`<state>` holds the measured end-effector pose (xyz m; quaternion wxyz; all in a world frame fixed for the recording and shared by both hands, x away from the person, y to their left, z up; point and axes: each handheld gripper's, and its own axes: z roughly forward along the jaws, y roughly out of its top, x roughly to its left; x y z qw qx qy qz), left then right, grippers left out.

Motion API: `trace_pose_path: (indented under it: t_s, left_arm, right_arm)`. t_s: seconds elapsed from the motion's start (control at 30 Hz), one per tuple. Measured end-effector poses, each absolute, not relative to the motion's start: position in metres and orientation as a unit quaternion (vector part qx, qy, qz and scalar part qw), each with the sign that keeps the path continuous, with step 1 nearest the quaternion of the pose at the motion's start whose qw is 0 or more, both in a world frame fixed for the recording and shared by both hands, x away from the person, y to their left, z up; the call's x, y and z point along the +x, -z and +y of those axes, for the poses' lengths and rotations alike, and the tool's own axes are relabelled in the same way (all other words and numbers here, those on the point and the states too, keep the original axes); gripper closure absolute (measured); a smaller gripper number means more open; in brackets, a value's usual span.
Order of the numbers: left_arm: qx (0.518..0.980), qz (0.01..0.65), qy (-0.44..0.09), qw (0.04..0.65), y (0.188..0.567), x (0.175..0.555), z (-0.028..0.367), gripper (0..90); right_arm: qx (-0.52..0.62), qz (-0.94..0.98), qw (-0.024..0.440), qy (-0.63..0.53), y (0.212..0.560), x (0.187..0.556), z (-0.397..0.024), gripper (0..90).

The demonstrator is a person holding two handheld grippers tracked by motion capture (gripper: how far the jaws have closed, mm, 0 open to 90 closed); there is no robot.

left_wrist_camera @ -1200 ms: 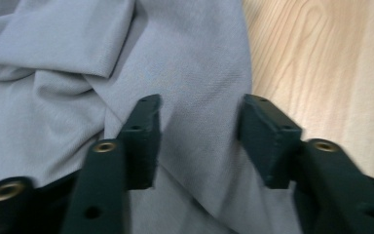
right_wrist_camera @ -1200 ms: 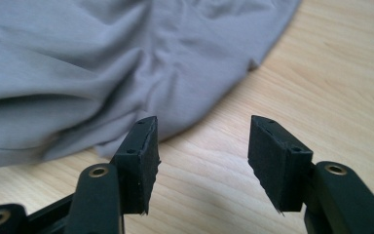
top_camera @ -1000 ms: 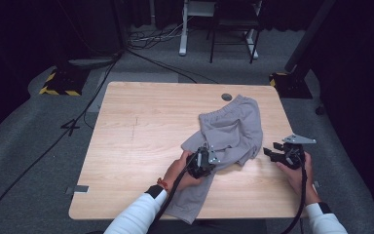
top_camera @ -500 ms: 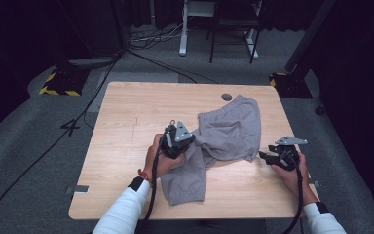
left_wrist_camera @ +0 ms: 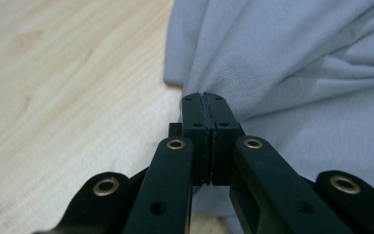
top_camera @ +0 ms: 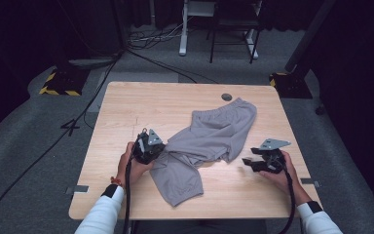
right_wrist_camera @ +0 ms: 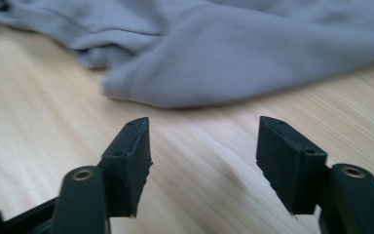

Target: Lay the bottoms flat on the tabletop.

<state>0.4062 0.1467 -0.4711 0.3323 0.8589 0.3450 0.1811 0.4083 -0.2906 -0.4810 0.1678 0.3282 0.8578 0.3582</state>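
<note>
A pair of grey shorts (top_camera: 219, 131) lies crumpled across the middle of the wooden table (top_camera: 141, 107). My left gripper (top_camera: 161, 148) is at the cloth's left edge, shut on a bunched fold of it. In the left gripper view the jaws (left_wrist_camera: 205, 100) meet on the grey fabric (left_wrist_camera: 297, 58), which is pulled taut away from them. My right gripper (top_camera: 246, 162) rests low over bare wood, just right of the shorts, and is open. Its jaws (right_wrist_camera: 203, 129) have just been opening, with nothing between them. A hem of the shorts (right_wrist_camera: 253, 53) lies a little beyond them.
A small dark round grommet (top_camera: 226, 97) sits near the table's far edge. Bare wood lies left of and behind the shorts. On the floor beyond are cables, a white desk frame (top_camera: 182, 29) and a yellow-and-black striped base (top_camera: 61, 83).
My left gripper has moved left across the table, dragging the gripped cloth and stretching the shorts out. My right gripper has shifted a little to the right and its jaws stand wider.
</note>
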Motion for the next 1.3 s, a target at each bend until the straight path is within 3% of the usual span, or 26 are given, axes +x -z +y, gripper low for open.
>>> trace_pose_path:
  t_s: [0.33, 0.37, 0.4, 0.43, 0.53, 0.63, 0.83, 1.0, 1.2, 1.3]
  left_arm:
    - [0.871, 0.334, -0.176, 0.315, 0.479, 0.404, 0.148, 87.1]
    - [0.87, 0.334, -0.177, 0.317, 0.479, 0.404, 0.149, 86.3]
    - [0.868, 0.337, -0.178, 0.318, 0.479, 0.405, 0.151, 86.0]
    - [0.867, 0.34, -0.179, 0.318, 0.479, 0.405, 0.153, 86.0]
    - [0.866, 0.347, -0.179, 0.313, 0.482, 0.406, 0.157, 86.0]
    - [0.867, 0.349, -0.177, 0.31, 0.483, 0.407, 0.161, 86.0]
    - [0.854, 0.362, -0.197, 0.318, 0.477, 0.404, 0.167, 84.2]
    - [0.854, 0.335, -0.201, 0.342, 0.466, 0.392, 0.156, 69.2]
    - [0.854, 0.305, -0.197, 0.372, 0.452, 0.377, 0.123, 34.9]
    - [0.869, 0.262, -0.167, 0.385, 0.453, 0.369, 0.105, 30.8]
  right_arm:
    - [0.264, 0.885, 0.164, -0.345, 0.489, 0.417, -0.227, 38.8]
    - [0.263, 0.886, 0.168, -0.343, 0.489, 0.419, -0.225, 43.9]
    - [0.256, 0.885, 0.194, -0.338, 0.49, 0.422, -0.222, 54.5]
    - [0.256, 0.885, 0.194, -0.338, 0.49, 0.422, -0.222, 54.5]
    - [0.26, 0.88, 0.218, -0.334, 0.49, 0.427, -0.221, 71.8]
    - [0.262, 0.875, 0.23, -0.338, 0.488, 0.429, -0.222, 83.3]
    - [0.282, 0.853, 0.247, -0.364, 0.47, 0.428, -0.235, 86.9]
    - [0.287, 0.828, 0.275, -0.395, 0.435, 0.424, -0.241, 87.5]
    - [0.278, 0.825, 0.289, -0.398, 0.407, 0.443, -0.221, 87.8]
    - [0.274, 0.831, 0.293, -0.387, 0.401, 0.456, -0.205, 87.9]
